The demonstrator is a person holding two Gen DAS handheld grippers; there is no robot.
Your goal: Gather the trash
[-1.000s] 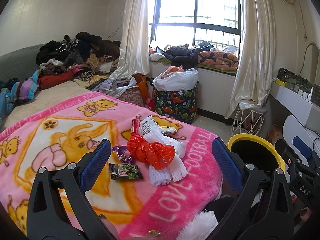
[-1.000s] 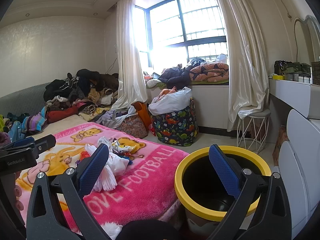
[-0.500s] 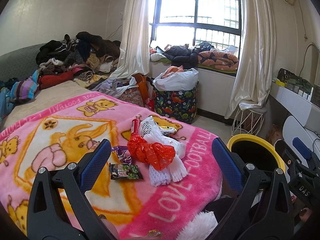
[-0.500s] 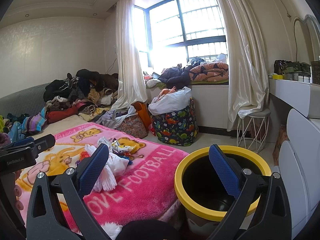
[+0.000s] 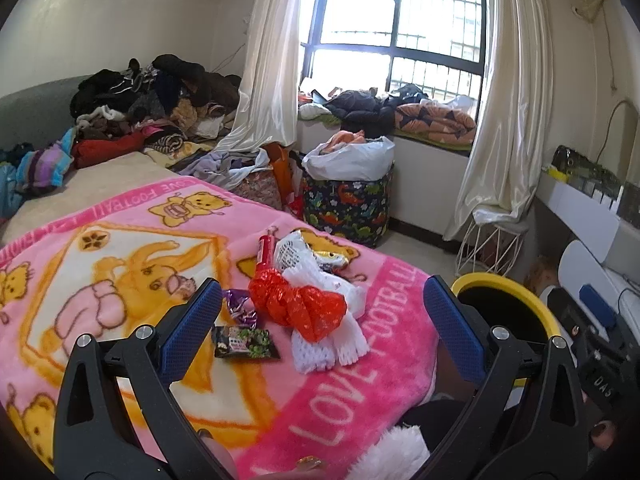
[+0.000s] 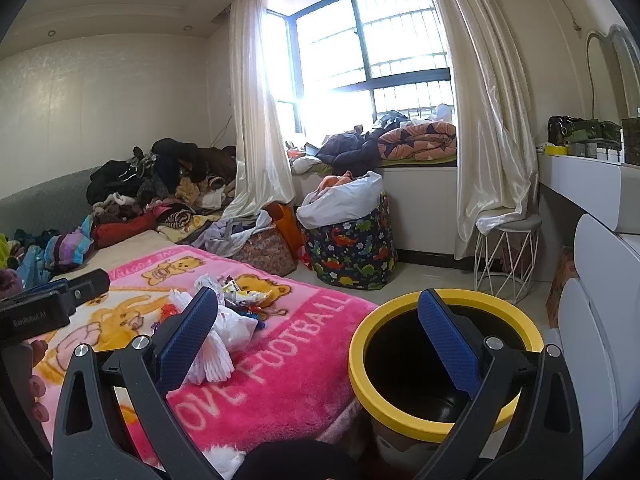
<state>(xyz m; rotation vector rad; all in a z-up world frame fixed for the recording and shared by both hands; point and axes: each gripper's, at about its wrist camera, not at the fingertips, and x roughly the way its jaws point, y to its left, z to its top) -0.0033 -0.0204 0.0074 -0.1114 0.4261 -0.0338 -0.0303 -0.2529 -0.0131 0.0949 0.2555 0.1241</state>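
A heap of trash lies on the pink blanket [image 5: 120, 264]: a crumpled red plastic bag [image 5: 298, 304], white foam netting [image 5: 332, 344], a dark snack packet [image 5: 244, 342], a purple wrapper [image 5: 240, 306], a red tube [image 5: 265, 250] and a white printed bag [image 5: 294, 252]. My left gripper [image 5: 320, 320] is open and empty, held above and just short of the heap. My right gripper [image 6: 316, 330] is open and empty, with its right finger over the yellow-rimmed black bin [image 6: 444, 364]. The bin [image 5: 508, 296] stands at the bed's right corner. The heap also shows in the right wrist view [image 6: 224, 332].
Piles of clothes [image 5: 152, 108] cover the far end of the bed. A dinosaur-print basket [image 5: 348, 204] and bags stand on the floor by the window. A white wire stool [image 6: 506, 252] and white drawers [image 6: 600, 320] stand to the right.
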